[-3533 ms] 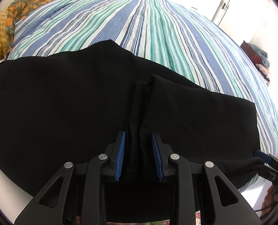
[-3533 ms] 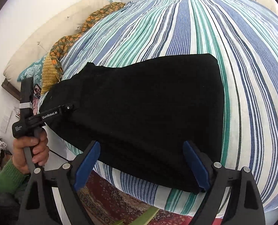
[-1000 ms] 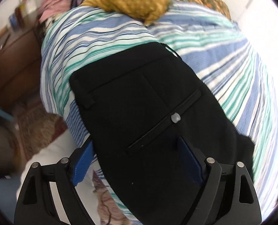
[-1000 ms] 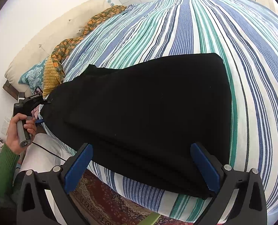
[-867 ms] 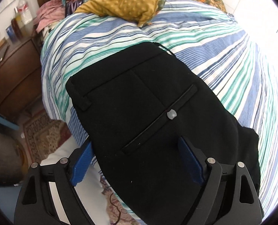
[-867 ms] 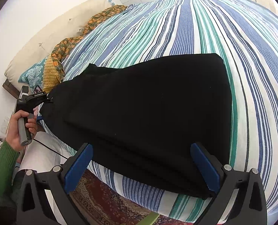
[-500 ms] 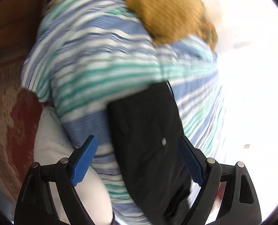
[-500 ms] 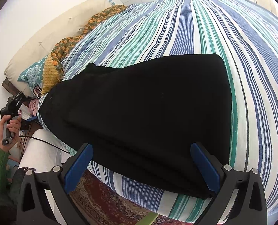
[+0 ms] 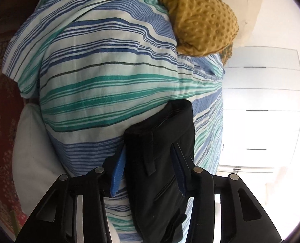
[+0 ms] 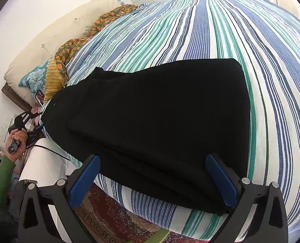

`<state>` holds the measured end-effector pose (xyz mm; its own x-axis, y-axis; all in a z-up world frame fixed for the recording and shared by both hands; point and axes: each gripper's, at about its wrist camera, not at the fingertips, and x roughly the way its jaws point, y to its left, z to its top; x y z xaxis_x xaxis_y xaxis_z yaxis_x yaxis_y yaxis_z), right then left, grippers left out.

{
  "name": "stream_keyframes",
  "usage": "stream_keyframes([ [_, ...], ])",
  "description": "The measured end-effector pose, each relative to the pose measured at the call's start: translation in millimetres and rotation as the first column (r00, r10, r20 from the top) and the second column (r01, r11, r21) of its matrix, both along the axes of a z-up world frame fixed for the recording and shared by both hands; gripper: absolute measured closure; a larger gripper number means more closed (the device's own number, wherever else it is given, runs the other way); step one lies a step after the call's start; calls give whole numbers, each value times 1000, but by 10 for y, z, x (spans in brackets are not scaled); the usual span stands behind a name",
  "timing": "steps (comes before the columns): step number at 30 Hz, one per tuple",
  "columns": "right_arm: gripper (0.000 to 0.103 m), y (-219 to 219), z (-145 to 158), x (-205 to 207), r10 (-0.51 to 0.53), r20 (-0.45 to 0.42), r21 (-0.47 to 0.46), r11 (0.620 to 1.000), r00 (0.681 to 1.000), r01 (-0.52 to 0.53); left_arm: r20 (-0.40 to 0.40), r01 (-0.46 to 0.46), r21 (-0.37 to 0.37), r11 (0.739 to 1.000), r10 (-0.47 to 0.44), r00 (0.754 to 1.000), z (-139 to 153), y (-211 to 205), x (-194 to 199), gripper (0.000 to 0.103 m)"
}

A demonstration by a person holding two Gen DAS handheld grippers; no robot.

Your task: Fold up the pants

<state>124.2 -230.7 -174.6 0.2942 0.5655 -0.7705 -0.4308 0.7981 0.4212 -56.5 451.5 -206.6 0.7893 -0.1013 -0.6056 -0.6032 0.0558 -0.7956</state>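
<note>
I see a striped bedspread (image 10: 220,32), a mustard cushion (image 9: 202,20) by the cream headboard (image 10: 54,34), white drawers (image 9: 261,109), a red rug (image 10: 117,220).

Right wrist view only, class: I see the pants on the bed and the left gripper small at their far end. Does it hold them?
Observer: Yes. The left gripper has its pads against both sides of the pants at the waistband end.
Operator: What lies between the pads?
Observer: A belt loop, running along the fingers.
Operator: Is that end a single flat layer?
Observer: No, layers are stacked; pale lining shows at the top edge.
</note>
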Motion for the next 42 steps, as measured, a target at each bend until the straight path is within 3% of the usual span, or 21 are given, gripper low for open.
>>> stream_keyframes([
  [7,0,42,-1,-19,11,18,-30,1000,1000,-10,42,13,13,1000,-14,999,-182,165,138,58],
  [9,0,56,-1,-23,12,22,-37,999,1000,-11,58,7,8,1000,-7,998,-208,205,193,56],
  [11,0,66,-1,-27,13,26,-44,999,1000,-12,75,11,-25,1000,-9,997,-269,242,277,47],
  [13,0,78,-2,-33,14,32,-52,999,999,-13,66,17,-37,999,-15,998,-280,256,334,47],
  [15,0,90,-6,-45,17,40,-61,998,999,-15,34,46,5,999,-46,998,-201,239,381,56],
  [16,0,94,-7,-49,21,43,-66,998,999,-18,6,68,43,997,-69,998,-144,219,394,76],
  [17,0,100,-7,-53,24,46,-70,997,999,-20,-13,90,76,993,-90,996,-86,195,401,82],
  [22,0,99,-8,-44,26,48,-74,997,999,-22,-50,102,150,983,-96,994,208,67,371,86],
  [27,0,92,19,-30,35,43,-80,996,998,-32,18,139,224,965,-147,989,763,-227,448,87],
  [32,0,3,137,1,0,12,-38,999,1000,1,43,254,357,899,-288,957,1372,-806,609,87],
  [37,0,-251,456,-37,-70,72,88,994,995,64,53,380,432,818,-444,894,1778,-1599,820,87],
  [40,0,-513,680,-25,-158,152,137,981,976,137,22,474,478,739,-550,835,1929,-2231,991,87],
  [42,0,-731,750,0,-232,181,163,965,956,204,-31,540,525,658,-620,784,1986,-2742,1112,87],
])
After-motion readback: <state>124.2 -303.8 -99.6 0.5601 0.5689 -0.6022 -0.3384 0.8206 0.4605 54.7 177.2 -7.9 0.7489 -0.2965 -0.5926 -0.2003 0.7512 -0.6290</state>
